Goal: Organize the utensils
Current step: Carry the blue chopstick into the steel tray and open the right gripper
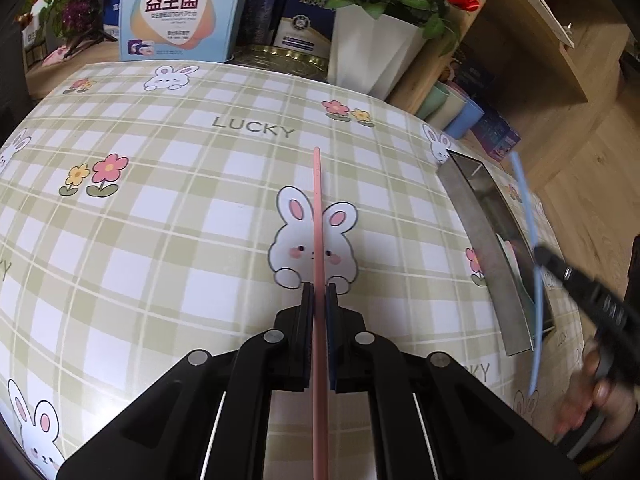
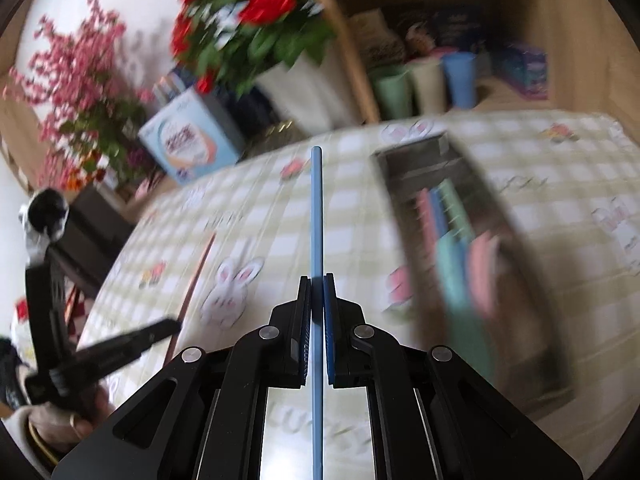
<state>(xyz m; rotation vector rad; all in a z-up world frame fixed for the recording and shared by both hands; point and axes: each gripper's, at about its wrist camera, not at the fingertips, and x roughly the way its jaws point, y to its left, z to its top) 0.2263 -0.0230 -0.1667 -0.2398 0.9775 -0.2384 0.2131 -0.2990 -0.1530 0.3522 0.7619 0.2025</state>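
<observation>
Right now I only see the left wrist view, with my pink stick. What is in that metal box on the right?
Observer: The metal tray already holds pink, blue and green utensils, lying lengthwise. It is blurred, so I cannot count them.
Operator: Is the other tool really pinching the blue stick?
Observer: Yes. The right tool is shut on the blue stick, which points straight ahead.
Operator: Anything behind the white pot?
Observer: Green, cream and blue cups stand in a row on the shelf.
</observation>
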